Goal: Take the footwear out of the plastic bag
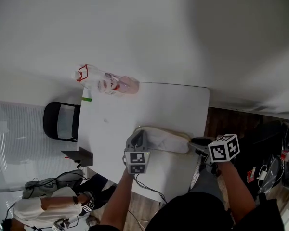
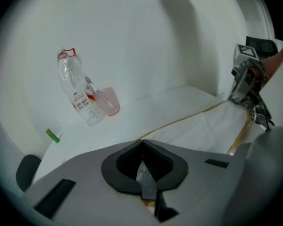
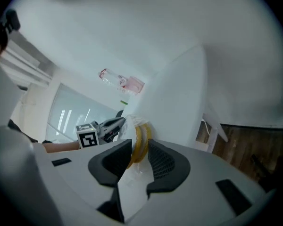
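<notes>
A clear plastic bag (image 1: 160,137) lies near the front of the white table (image 1: 178,102), with white, yellow-soled footwear (image 1: 176,143) inside it. My left gripper (image 1: 139,136) is at the bag's left end, shut on a fold of the bag's film (image 2: 146,173). In the left gripper view the bag (image 2: 212,126) stretches away to the right. My right gripper (image 1: 196,143) is at the bag's right end. In its own view its jaws stand on both sides of the footwear's yellow sole (image 3: 141,138), with bag film wrapped round it. The pads (image 3: 162,161) press on it.
At the table's far left corner lie a clear plastic bottle (image 1: 102,82) and a pink cup (image 1: 129,84), with a small green piece (image 1: 86,99) near them. A black chair (image 1: 61,121) stands left of the table. Wooden floor with cables (image 1: 274,170) lies to the right.
</notes>
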